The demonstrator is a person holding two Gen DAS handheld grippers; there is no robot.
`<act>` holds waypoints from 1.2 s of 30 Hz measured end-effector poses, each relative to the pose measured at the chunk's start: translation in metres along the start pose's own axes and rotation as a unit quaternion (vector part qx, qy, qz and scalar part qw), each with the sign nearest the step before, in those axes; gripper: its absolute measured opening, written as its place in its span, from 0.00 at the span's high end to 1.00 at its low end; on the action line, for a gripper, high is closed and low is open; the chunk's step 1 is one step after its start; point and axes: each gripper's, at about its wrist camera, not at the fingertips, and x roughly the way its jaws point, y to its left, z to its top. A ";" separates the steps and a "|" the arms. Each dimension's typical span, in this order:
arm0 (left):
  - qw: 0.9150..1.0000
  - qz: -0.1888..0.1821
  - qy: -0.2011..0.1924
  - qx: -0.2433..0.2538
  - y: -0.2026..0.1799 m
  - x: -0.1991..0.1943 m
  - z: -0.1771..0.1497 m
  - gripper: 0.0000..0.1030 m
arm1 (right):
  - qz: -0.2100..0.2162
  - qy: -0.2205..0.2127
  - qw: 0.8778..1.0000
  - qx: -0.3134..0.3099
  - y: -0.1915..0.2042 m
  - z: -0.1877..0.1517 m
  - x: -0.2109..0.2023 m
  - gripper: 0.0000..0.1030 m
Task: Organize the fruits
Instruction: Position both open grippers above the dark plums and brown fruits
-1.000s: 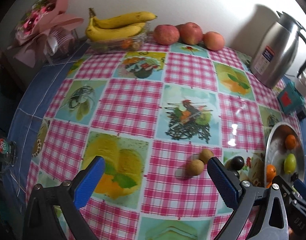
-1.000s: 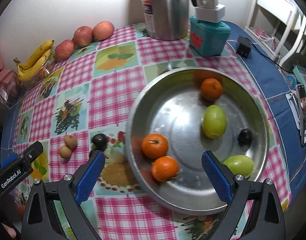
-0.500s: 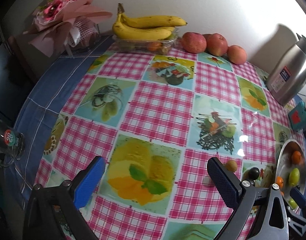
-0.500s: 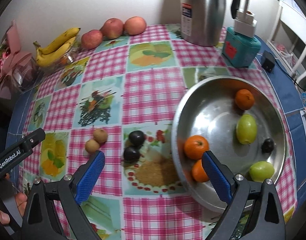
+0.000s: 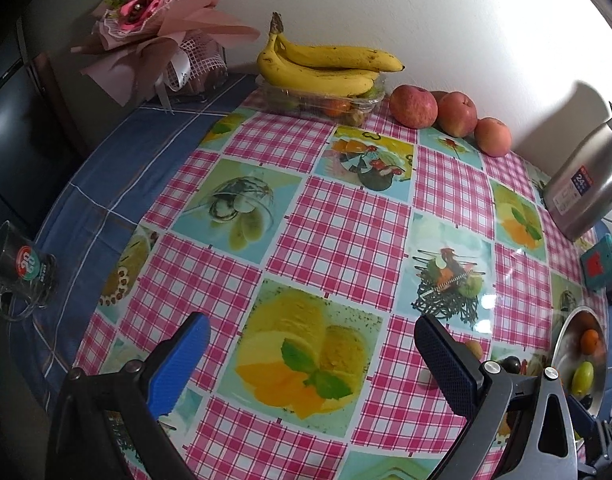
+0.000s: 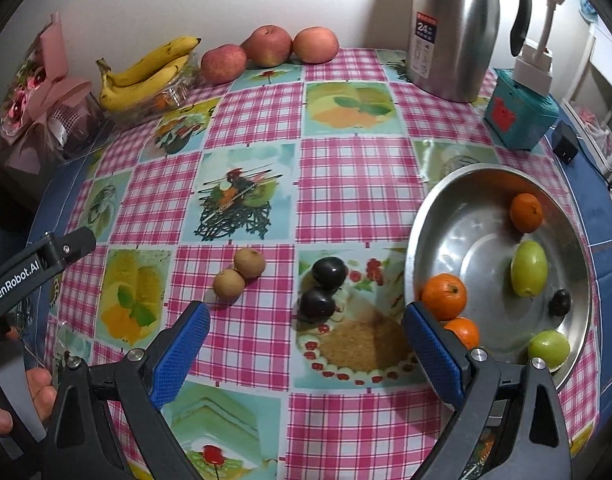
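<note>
Since a second ago the right tongs (image 6: 302,346) have moved left, away from the steel bowl (image 6: 482,256), and now frame the two dark plums (image 6: 322,286) lying just left of its rim. Two brown fruits (image 6: 240,274) lie further left of the bowl. Both tongs stand apart and empty, probably ready for a plum. The left tongs (image 5: 310,364) moved back over the table (image 5: 346,236).

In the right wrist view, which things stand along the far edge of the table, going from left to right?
Pink bouquet → bananas → three apples → steel thermos → teal box.
</note>
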 end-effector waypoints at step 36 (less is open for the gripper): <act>0.995 -0.058 0.081 0.020 -0.040 0.042 -0.018 0.00 | 0.019 0.020 0.999 -0.028 0.002 0.000 0.033 0.05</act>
